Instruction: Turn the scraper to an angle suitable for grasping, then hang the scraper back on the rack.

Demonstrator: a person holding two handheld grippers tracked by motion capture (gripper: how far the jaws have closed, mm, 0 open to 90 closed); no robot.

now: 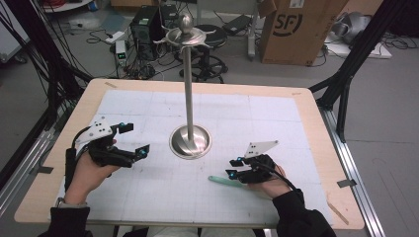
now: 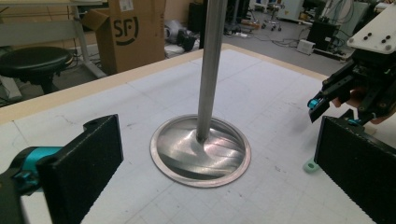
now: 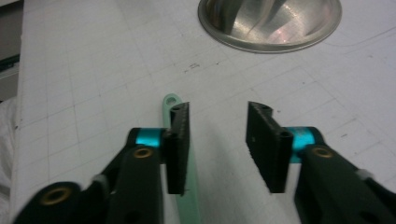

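A tall steel stand [image 1: 190,141] with a round dish base and a hooked top rises from the middle of the mat. A slim mint-green handle [image 1: 220,180] with a ring end lies flat on the mat near the front. My right gripper [image 1: 232,167] hovers just over it, open; in the right gripper view the green handle [image 3: 188,198] runs under the left-hand jaw, with neither pad pressing on it. My left gripper [image 1: 136,138] stands wide open to the left of the stand, with nothing between its jaws, facing the stand base [image 2: 201,151].
A white gridded mat [image 1: 148,108] covers the wooden table [image 1: 316,108]. Beyond the far edge are a cardboard box [image 1: 296,29], a stool, cables and black frame posts. The right gripper [image 2: 322,100] shows at the right of the left gripper view.
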